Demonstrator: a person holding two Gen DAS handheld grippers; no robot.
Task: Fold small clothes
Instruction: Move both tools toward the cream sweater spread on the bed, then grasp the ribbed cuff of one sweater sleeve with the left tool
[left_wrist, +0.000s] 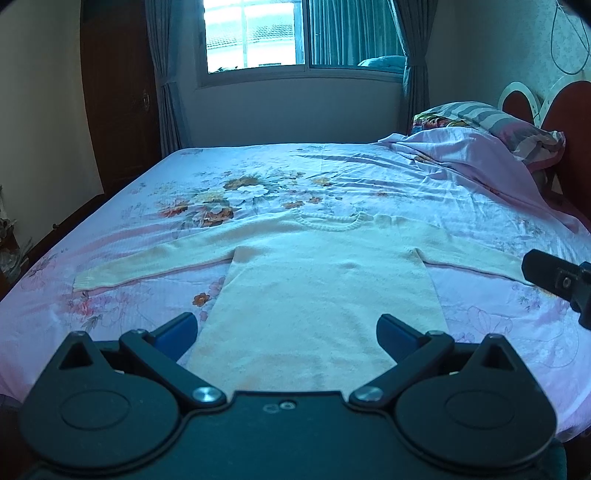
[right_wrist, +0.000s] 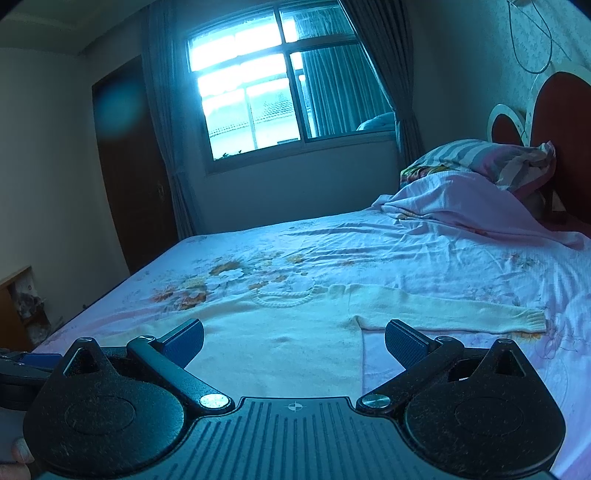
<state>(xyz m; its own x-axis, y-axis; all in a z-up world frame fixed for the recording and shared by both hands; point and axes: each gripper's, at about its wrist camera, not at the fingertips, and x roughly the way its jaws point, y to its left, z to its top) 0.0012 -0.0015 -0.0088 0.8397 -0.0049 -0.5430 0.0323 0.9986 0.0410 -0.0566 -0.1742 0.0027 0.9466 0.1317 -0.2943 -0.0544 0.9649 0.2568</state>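
A cream knitted sweater (left_wrist: 317, 280) lies flat on the bed with both sleeves spread out sideways and its collar at the far end. It also shows in the right wrist view (right_wrist: 295, 339). My left gripper (left_wrist: 286, 332) is open and empty, hovering above the sweater's hem. My right gripper (right_wrist: 293, 341) is open and empty above the sweater's right side near the armpit. The right gripper also shows at the right edge of the left wrist view (left_wrist: 557, 280), by the right sleeve's cuff.
The bed (left_wrist: 369, 177) has a floral sheet. A pink blanket (left_wrist: 472, 151) and striped pillow (left_wrist: 491, 118) are piled at the headboard on the right. A window (left_wrist: 258, 37) with curtains is in the far wall. A dark wardrobe (left_wrist: 118, 110) stands at left.
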